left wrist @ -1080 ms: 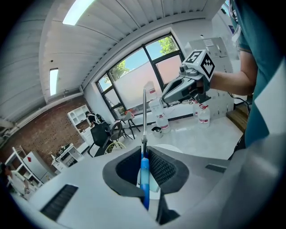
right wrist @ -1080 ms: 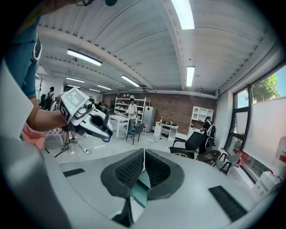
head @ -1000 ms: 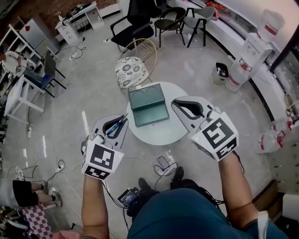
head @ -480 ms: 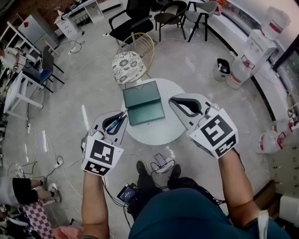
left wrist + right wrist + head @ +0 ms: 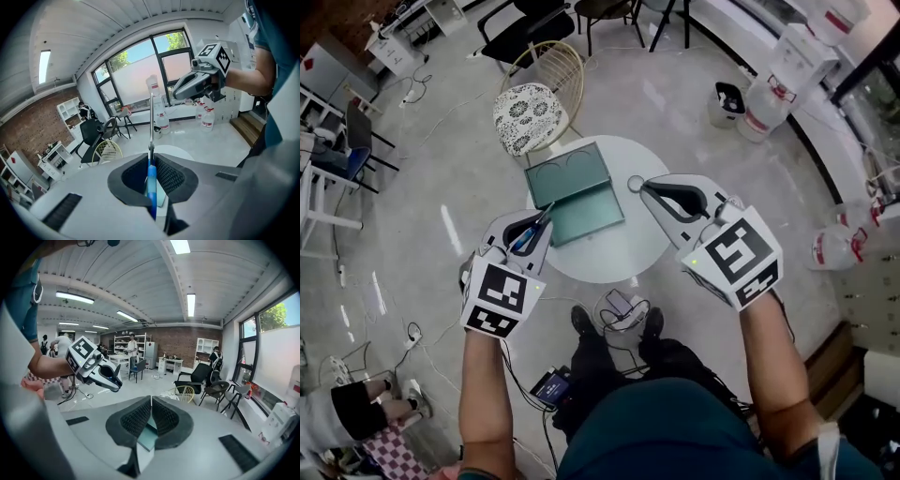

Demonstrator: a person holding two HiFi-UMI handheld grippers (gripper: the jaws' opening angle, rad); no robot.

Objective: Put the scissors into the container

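Head view: one pair of scissors (image 5: 529,240), carried by the left gripper (image 5: 546,219), its tip now overlapping the single open container (image 5: 575,197) on the table (image 5: 609,261); earlier it was just beside.
Left gripper view: jaws clamped on the blue handle.
Right gripper view: right gripper (image 5: 150,401) closed, empty.

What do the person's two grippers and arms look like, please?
The left gripper and right gripper are light grey moulded shells that taper to tongs lined with black ribbed pads. Each carries a white cube printed with black square markers: the left cube and the right cube. The forearms are bare, and the person wears a teal top.
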